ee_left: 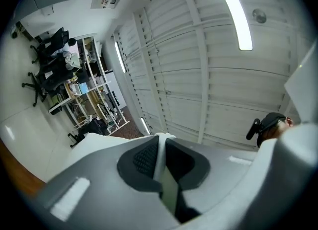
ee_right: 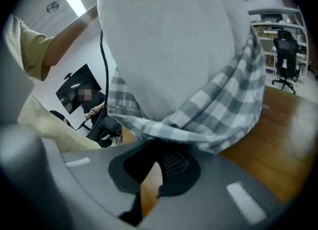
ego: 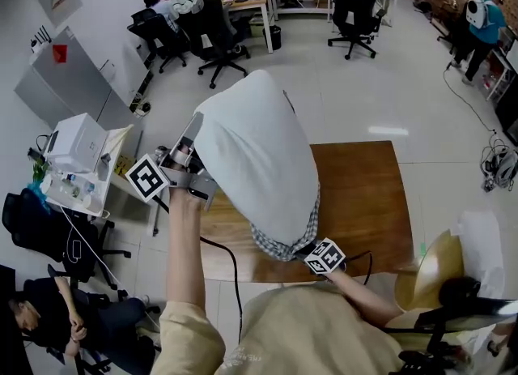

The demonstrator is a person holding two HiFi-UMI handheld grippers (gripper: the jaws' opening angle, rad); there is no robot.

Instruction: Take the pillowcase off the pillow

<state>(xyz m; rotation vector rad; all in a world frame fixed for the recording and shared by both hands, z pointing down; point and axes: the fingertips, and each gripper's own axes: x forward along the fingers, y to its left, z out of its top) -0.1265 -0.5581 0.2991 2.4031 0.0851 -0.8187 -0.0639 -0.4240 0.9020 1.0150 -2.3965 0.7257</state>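
Observation:
A white pillow (ego: 251, 147) stands upright above the wooden table (ego: 364, 195). My left gripper (ego: 191, 138) is shut on its upper left edge; in the left gripper view a strip of white fabric (ee_left: 162, 162) is pinched between the jaws of the left gripper (ee_left: 160, 143). The grey-and-white checked pillowcase (ego: 283, 240) is bunched around the pillow's bottom end only. My right gripper (ego: 309, 249) sits at that lower hem, jaws closed. In the right gripper view the pillowcase (ee_right: 223, 105) drapes over the tips of the right gripper (ee_right: 160, 147), below the bare pillow (ee_right: 169, 40).
Black office chairs (ego: 214, 37) and desks stand beyond the table. A white cart with boxes (ego: 77, 159) is at the left. A person sits at lower left (ego: 48, 317), another stands at far right (ego: 486, 21). A black cable (ego: 231, 268) hangs off the table's near edge.

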